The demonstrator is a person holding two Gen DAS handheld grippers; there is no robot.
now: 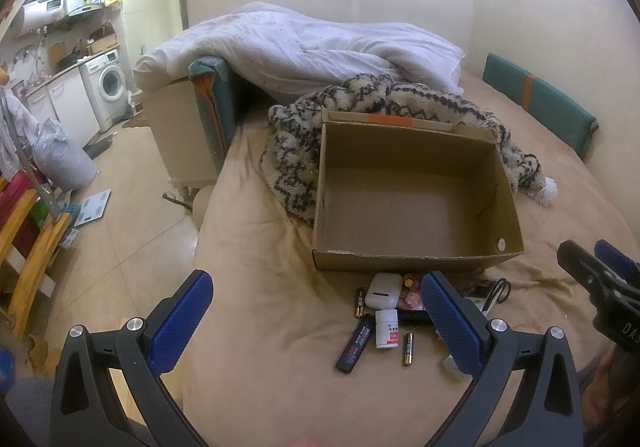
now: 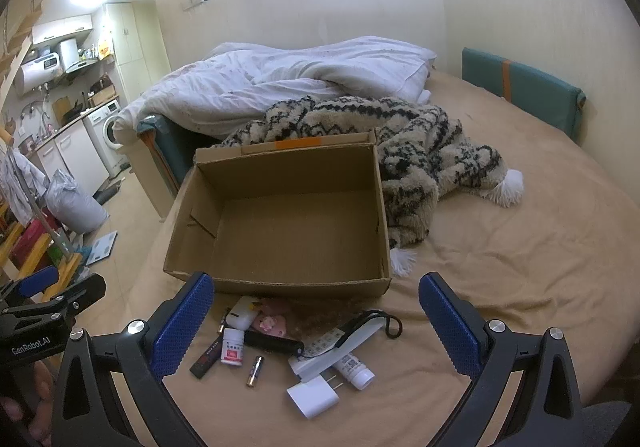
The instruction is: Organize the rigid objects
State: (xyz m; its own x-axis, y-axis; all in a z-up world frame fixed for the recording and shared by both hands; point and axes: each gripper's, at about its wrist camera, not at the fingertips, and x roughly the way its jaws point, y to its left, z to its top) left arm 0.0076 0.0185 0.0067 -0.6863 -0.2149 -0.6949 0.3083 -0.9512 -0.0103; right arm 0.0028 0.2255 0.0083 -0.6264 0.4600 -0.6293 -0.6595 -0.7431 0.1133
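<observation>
Your left gripper [image 1: 316, 311] and right gripper [image 2: 316, 311] both hover with jaws spread wide and nothing between them, just short of the small things scattered on the bed [image 2: 500, 267]. Against the near wall of the open cardboard box [image 2: 280, 281], your landmark, lie a white earbud case [image 1: 382, 290], a white pill bottle [image 1: 387, 328], two batteries [image 1: 407, 349], a black lighter [image 1: 356, 343], a white plug adapter [image 2: 313, 395] and a white tube [image 2: 355, 366], all outside the box. Behind the box sit a patterned fuzzy blanket [image 2: 420, 143] and a white duvet [image 2: 288, 79].
</observation>
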